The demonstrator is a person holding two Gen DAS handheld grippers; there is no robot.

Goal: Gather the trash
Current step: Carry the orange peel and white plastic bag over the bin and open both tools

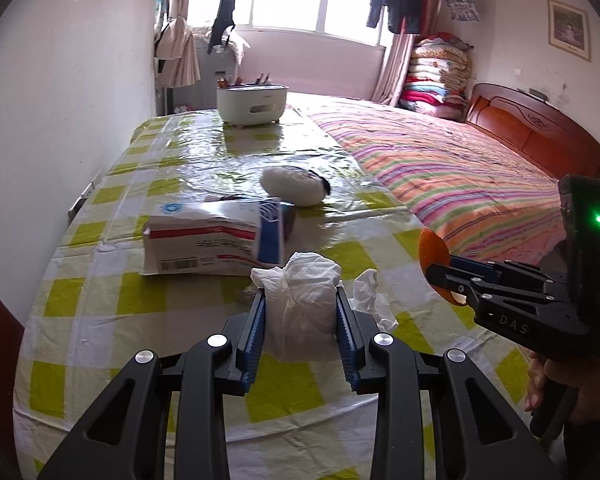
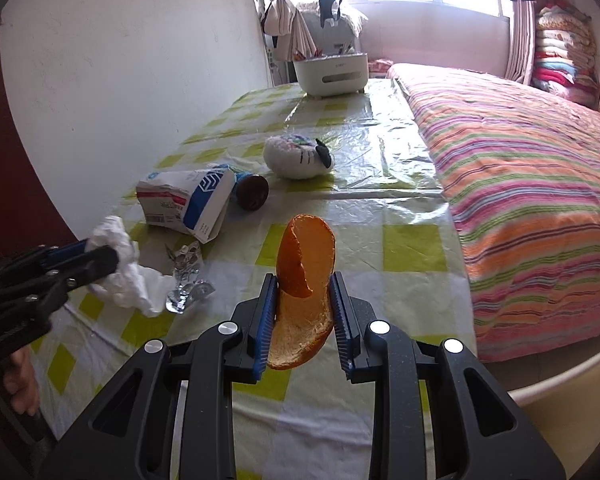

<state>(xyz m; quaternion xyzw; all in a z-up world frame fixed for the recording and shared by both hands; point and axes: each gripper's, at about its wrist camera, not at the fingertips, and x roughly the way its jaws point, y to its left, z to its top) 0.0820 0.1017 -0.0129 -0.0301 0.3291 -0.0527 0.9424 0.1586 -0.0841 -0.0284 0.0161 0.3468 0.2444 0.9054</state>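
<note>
Left gripper (image 1: 300,300): clenched on crumpled white tissue (image 1: 306,300), wad bulging forward past both fingers, just in front of the paper box (image 1: 212,240). Right gripper (image 2: 304,300): closed on orange peel (image 2: 306,276), peel upright between the fingers, curling above their tips, right of that box. Foil scrap (image 2: 188,280): lying on the checked tablecloth (image 2: 400,248), near the box.

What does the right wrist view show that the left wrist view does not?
Only the right wrist view: crumpled foil on the table beside the tissue, and a brown-capped container lying behind the carton.
Only the left wrist view: a framed picture on the wall and the wooden headboard.
Both: carton, plush toy, white organizer, striped bed, the tissue and the orange peel.
</note>
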